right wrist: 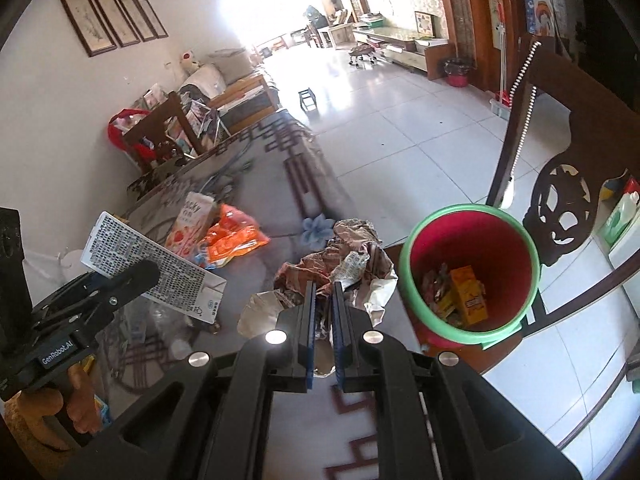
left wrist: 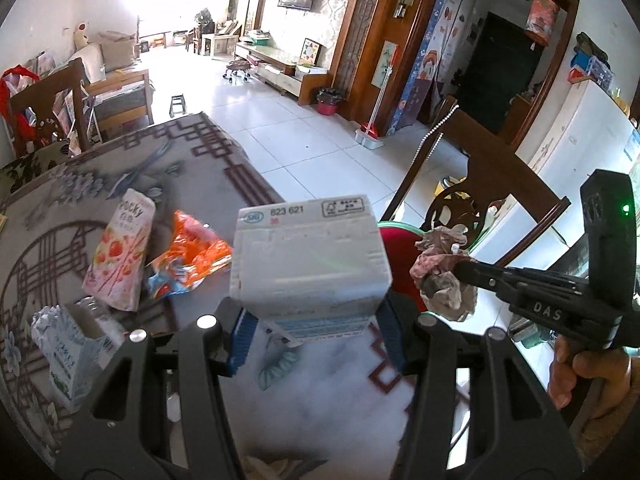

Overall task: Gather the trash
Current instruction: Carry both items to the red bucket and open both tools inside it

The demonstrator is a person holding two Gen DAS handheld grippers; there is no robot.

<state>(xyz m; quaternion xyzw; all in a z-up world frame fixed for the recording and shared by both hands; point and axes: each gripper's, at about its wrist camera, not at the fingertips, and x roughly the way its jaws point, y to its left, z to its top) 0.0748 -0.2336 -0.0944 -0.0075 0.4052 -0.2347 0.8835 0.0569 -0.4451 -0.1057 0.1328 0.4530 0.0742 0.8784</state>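
My left gripper [left wrist: 314, 322] is shut on a white carton [left wrist: 310, 258] and holds it above the patterned table; the carton also shows in the right wrist view [right wrist: 152, 268]. My right gripper [right wrist: 324, 292] is shut on a crumpled paper wad [right wrist: 344, 264], seen in the left wrist view [left wrist: 444, 276] near the table's right edge. A red bin with a green rim [right wrist: 472, 276] stands just right of the wad and holds several wrappers. A pink Pocky box [left wrist: 120, 252] and an orange wrapper [left wrist: 188, 256] lie on the table.
A small opened white-green carton [left wrist: 68, 348] and a clear bottle [left wrist: 94, 308] stand at the table's left. A dark wooden chair [right wrist: 560, 200] is behind the bin. Another chair [left wrist: 52, 100] with a red bag stands at the far side. White tiled floor lies beyond.
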